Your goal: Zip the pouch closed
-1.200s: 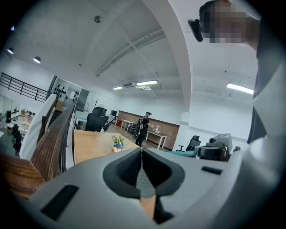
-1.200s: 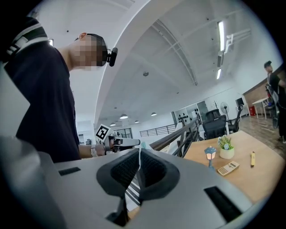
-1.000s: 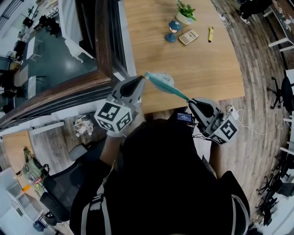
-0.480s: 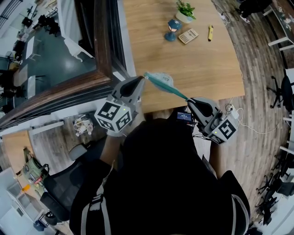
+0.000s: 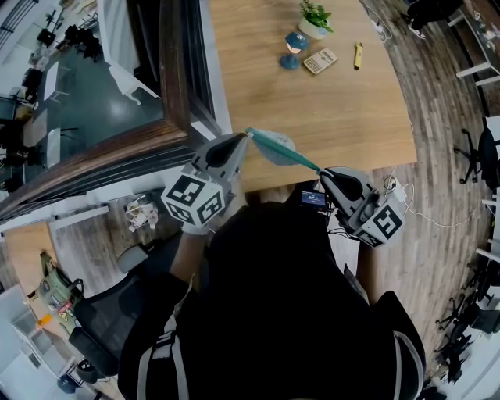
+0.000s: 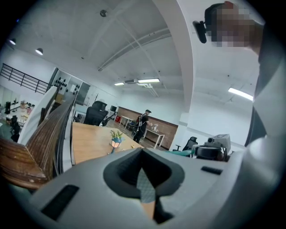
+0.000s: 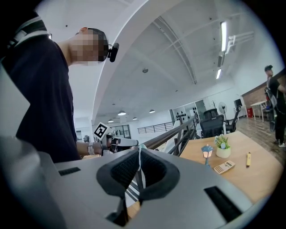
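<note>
— While it hangs over the worktop's (image 5: 336,117) near edge, how is the pouch (image 5: 275,147) held?
— It is stretched between both: one end is clamped in the left gripper (image 5: 242,138), the other pinched in the right gripper (image 5: 321,169).

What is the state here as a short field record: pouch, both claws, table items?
pouch: teal, held in the air between both claws, near the table edge
left claw: shut on one end of the pouch
right claw: shut on the other end
far table items: potted plant, small lamp, calculator, yellow pen
zip: state cannot be told
</note>
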Demonstrator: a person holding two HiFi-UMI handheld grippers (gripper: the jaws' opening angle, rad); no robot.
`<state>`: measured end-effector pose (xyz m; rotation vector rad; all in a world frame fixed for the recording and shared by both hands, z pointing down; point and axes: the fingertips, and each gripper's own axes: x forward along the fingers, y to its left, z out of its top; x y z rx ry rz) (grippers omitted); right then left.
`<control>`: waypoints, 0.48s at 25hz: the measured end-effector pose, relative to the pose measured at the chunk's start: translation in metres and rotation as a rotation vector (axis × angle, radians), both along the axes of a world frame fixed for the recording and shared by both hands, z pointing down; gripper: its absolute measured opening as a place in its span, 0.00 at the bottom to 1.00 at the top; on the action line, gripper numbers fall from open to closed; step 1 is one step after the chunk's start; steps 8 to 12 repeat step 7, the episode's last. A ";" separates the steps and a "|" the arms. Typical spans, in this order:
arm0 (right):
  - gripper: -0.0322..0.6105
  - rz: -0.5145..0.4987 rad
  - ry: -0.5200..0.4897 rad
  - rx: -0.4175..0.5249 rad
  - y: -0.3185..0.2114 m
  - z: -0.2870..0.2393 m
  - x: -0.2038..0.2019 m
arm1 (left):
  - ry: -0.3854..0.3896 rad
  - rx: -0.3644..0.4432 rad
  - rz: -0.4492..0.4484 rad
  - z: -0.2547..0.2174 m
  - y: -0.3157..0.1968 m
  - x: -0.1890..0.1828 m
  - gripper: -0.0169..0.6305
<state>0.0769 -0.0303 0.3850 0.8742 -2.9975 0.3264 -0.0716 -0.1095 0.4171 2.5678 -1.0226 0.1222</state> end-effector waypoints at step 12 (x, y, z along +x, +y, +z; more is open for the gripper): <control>0.09 0.013 -0.016 0.019 -0.001 -0.006 0.000 | -0.003 0.005 0.000 -0.003 0.001 0.001 0.03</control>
